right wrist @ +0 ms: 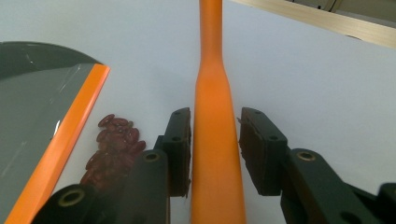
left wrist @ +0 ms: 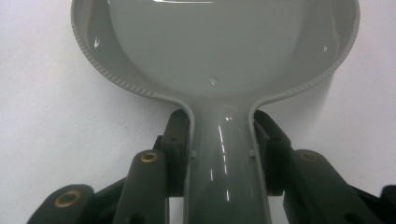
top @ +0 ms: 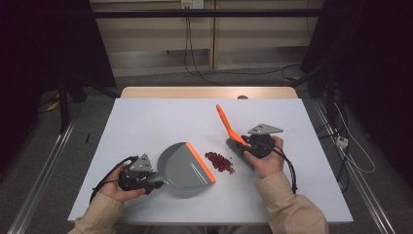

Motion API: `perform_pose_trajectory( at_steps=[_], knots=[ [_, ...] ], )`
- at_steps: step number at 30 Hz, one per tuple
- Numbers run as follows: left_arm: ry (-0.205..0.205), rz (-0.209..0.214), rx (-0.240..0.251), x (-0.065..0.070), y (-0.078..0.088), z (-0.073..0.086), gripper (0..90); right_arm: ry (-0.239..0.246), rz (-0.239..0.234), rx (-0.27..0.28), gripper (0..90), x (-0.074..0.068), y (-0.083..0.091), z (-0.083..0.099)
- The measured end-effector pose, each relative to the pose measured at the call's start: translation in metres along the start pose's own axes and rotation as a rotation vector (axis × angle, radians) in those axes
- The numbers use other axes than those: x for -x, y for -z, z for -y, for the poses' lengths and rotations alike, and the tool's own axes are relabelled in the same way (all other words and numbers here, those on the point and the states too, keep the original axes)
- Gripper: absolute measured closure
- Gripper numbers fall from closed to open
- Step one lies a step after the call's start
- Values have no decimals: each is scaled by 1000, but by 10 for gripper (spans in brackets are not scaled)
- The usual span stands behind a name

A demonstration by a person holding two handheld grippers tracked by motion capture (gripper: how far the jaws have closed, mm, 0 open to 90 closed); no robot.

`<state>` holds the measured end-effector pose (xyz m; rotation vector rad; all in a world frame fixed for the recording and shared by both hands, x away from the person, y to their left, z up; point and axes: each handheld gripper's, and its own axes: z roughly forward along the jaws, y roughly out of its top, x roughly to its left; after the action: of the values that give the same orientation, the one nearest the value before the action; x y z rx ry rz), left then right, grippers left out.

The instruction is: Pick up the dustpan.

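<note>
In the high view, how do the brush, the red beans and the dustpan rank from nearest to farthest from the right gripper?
1. Brush: between the right gripper jaws.
2. Red beans: a pile just left of it.
3. Dustpan: farthest left, beyond the beans.

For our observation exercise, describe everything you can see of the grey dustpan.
The dustpan looks like smooth, glossy grey plastic: a rounded, shallow scoop with a ribbed rim, a short handle and an orange strip along its straight front edge. It lies flat on the white table, its orange edge facing a small pile of red beans just beyond it. The left gripper clamps the handle between its jaws.
</note>
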<state>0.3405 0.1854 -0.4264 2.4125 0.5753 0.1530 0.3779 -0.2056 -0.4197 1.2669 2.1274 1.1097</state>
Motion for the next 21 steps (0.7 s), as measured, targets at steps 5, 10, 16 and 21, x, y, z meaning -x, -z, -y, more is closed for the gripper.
perform_pose_trajectory(
  at_steps=[5,10,16,21],
  knots=[
    [-31,-1,-20,2,-2,-2,630,-14,-6,-44,704,3,-6,0],
    [-32,30,-11,2,-3,-2,630,-12,13,-25,713,0,-8,3],
    [-44,47,-4,7,-5,-5,629,-11,30,23,715,-17,-8,9],
    [-48,55,-10,7,-6,-6,629,10,52,38,715,-24,-8,11]
  ],
)
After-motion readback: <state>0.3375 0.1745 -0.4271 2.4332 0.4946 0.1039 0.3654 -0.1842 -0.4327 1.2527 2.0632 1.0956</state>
